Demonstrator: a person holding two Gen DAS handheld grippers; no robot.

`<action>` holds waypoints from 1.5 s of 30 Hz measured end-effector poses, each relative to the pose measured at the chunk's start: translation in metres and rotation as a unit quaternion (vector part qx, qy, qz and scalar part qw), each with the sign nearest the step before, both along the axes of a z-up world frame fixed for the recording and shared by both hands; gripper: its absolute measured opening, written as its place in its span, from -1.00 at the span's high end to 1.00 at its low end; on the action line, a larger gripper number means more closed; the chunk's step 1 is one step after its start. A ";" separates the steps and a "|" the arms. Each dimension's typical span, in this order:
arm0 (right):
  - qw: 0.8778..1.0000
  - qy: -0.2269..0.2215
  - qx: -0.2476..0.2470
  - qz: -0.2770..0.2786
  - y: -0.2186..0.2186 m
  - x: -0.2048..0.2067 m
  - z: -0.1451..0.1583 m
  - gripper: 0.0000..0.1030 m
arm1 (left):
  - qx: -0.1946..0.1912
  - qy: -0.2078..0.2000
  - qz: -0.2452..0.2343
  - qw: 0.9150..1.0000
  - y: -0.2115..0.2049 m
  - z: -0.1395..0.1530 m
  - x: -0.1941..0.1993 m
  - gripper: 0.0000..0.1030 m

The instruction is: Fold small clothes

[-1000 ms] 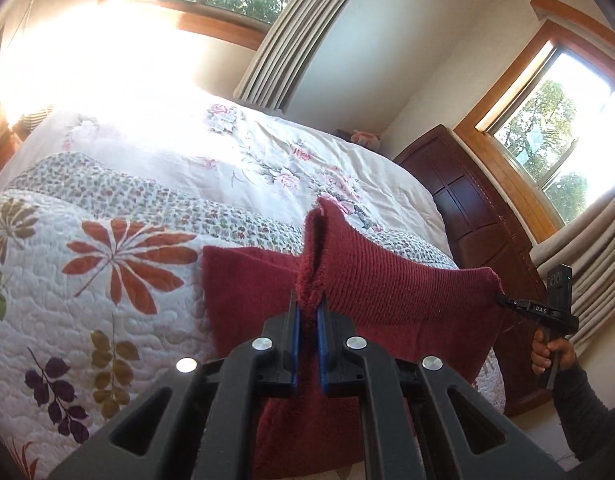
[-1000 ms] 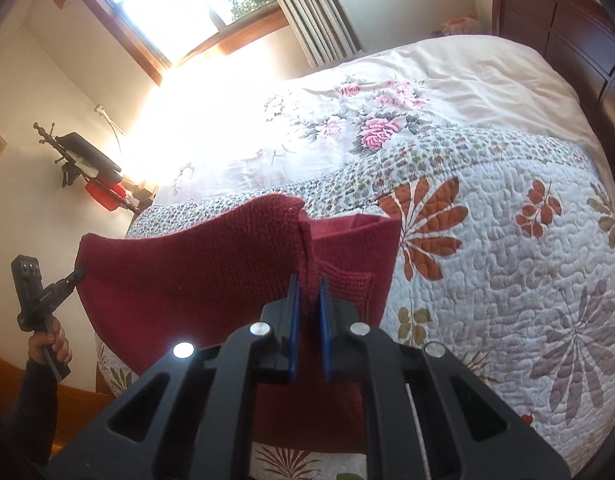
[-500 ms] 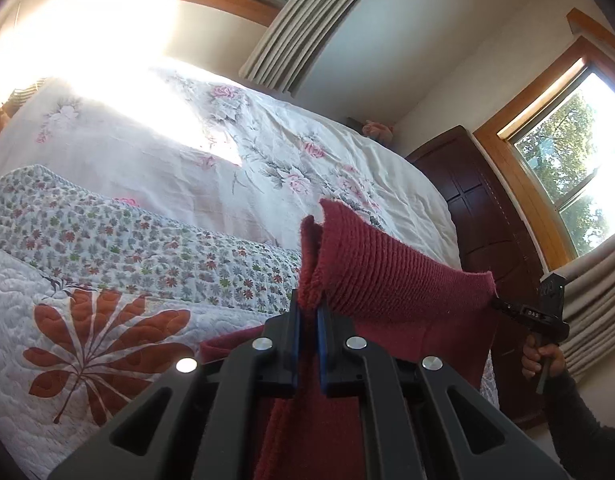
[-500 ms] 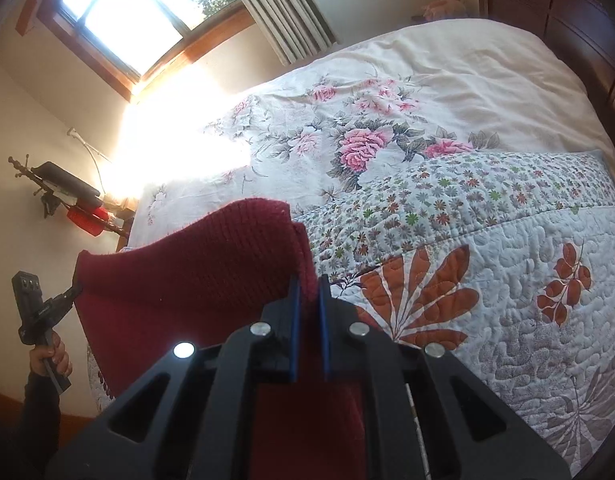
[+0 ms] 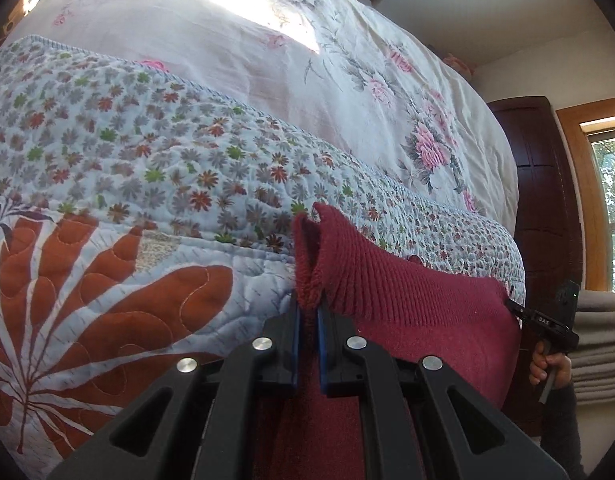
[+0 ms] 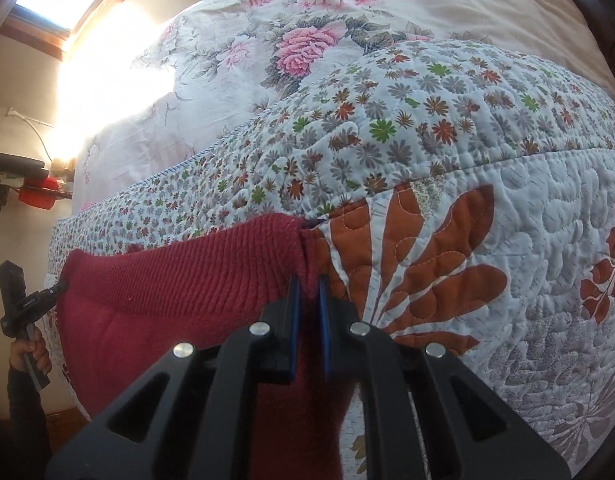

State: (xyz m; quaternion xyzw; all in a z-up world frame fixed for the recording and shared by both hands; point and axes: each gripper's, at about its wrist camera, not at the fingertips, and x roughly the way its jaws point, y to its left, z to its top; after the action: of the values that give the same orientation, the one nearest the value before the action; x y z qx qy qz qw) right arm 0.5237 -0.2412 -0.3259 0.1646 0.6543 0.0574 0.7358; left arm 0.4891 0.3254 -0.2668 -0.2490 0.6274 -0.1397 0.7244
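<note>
garment: a dark red knit [image 5: 407, 300], low centre to lower right in the left wrist view, low left in the right wrist view [image 6: 179, 292]; stretched between the two claws above the quilt [image 5: 147, 184], its lower part hanging out of frame.
left claw: [image 5: 308, 312] low centre of its view, pads together on a corner of the ribbed edge, a tuft of knit standing up past the tips.
right claw: [image 6: 307, 300] low centre of its view, clamped on the other corner; in the left wrist view it shows at the right edge [image 5: 547, 324] with a hand [image 5: 551, 368] below it.
span: the ribbed edge sags slightly between the corners, so it is not fully taut.
risk, slip: each grip looks like a shallow pinch on thick loose knit; a sharp pull apart could drag a corner free and drop that side.
risk, stretch: pulling harder to remove the sag could distort the ribbing.
risk, crooked fold: if one claw comes down ahead of the other, the edge would land skewed on the quilt.
risk, snag: the hanging part is unseen; it may bunch under the fold at the bed edge.
beyond: floral bedspread [image 6: 307, 40] in the upper frame, dark wooden bed end [image 5: 543, 200] at right.
</note>
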 end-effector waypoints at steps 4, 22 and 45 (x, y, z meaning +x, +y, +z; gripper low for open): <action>1.000 -0.006 -0.017 0.008 0.000 -0.002 0.004 0.70 | 0.008 -0.007 -0.001 1.000 0.001 0.010 -0.001 0.74; 0.997 -0.079 -0.003 -0.011 0.013 -0.017 0.032 0.09 | 0.012 -0.103 -0.005 0.995 -0.011 0.060 -0.019 0.11; 0.999 0.001 0.014 -0.046 -0.006 0.006 -0.011 0.76 | 0.053 -0.033 -0.028 0.998 -0.024 -0.003 0.010 0.83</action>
State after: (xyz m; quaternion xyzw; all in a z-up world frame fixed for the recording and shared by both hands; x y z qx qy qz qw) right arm 0.5293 -0.2471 -0.3373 0.2045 0.6462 0.0325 0.7345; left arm 0.4990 0.3011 -0.2699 -0.1882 0.6166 -0.1344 0.7526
